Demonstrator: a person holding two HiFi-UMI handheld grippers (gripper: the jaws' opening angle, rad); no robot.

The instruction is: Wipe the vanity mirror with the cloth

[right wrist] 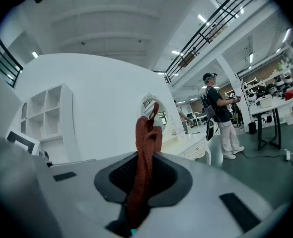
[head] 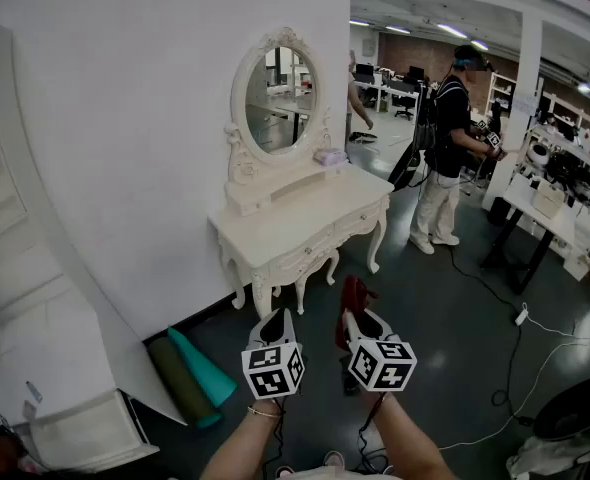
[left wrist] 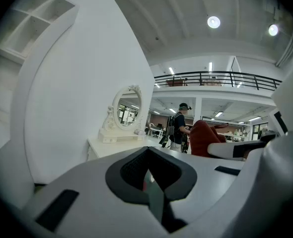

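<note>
An oval vanity mirror (head: 281, 99) in an ornate white frame stands on a white dressing table (head: 305, 218) against the white wall; it also shows far off in the left gripper view, mirror (left wrist: 127, 109), and partly behind the cloth in the right gripper view, mirror (right wrist: 147, 108). My right gripper (head: 356, 315) is shut on a red cloth (right wrist: 145, 157), which sticks up between its jaws, cloth (head: 354, 303). My left gripper (head: 274, 326) is shut with nothing in it. Both grippers hang low, well short of the table.
A person (head: 445, 153) with a backpack stands right of the table. Rolled green and teal mats (head: 190, 376) lie on the floor by a leaning white shelf unit (head: 35, 308). Desks (head: 560, 213) and floor cables (head: 515, 318) fill the right side.
</note>
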